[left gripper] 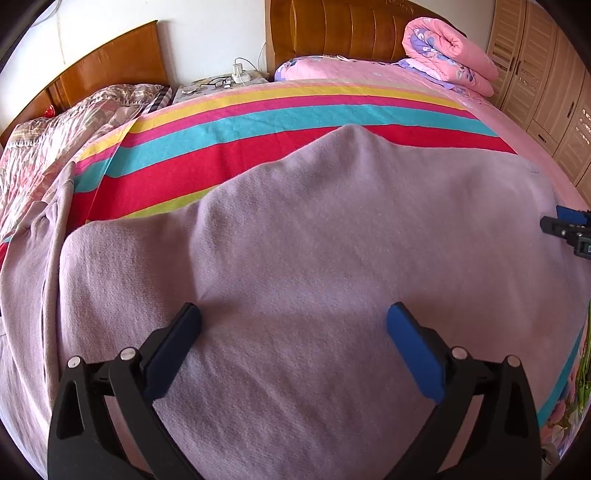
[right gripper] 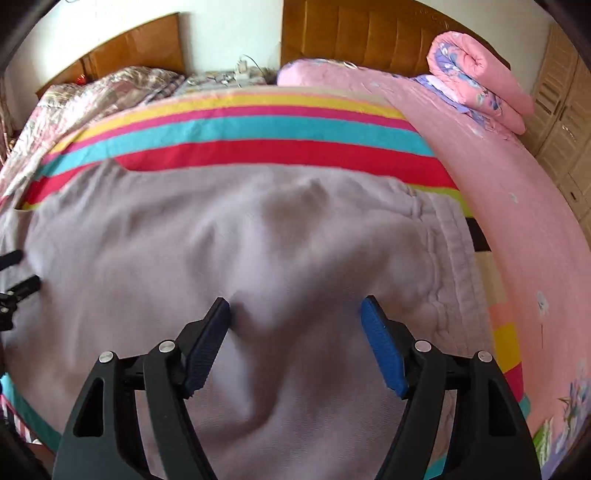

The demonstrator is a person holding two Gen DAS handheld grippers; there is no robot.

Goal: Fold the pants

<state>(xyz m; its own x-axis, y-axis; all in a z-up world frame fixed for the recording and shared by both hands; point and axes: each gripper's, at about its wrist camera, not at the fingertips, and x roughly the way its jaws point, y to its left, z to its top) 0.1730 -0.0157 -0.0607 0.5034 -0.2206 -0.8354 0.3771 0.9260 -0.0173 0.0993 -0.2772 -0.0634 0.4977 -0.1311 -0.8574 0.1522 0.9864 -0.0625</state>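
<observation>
Pale lilac pants lie spread across a striped blanket on the bed, with the legs trailing off to the left. The right wrist view shows the same pants, with the gathered waistband at the right. My left gripper is open, with both blue pads just above the cloth and nothing between them. My right gripper is open over a raised wrinkle near the waistband; it also shows at the right edge of the left wrist view. The left gripper's fingers show at the right wrist view's left edge.
The striped blanket covers a pink bed sheet. A folded pink quilt and a pillow lie by the wooden headboard. A second bed with a patterned quilt is at the left, and wooden wardrobes at the right.
</observation>
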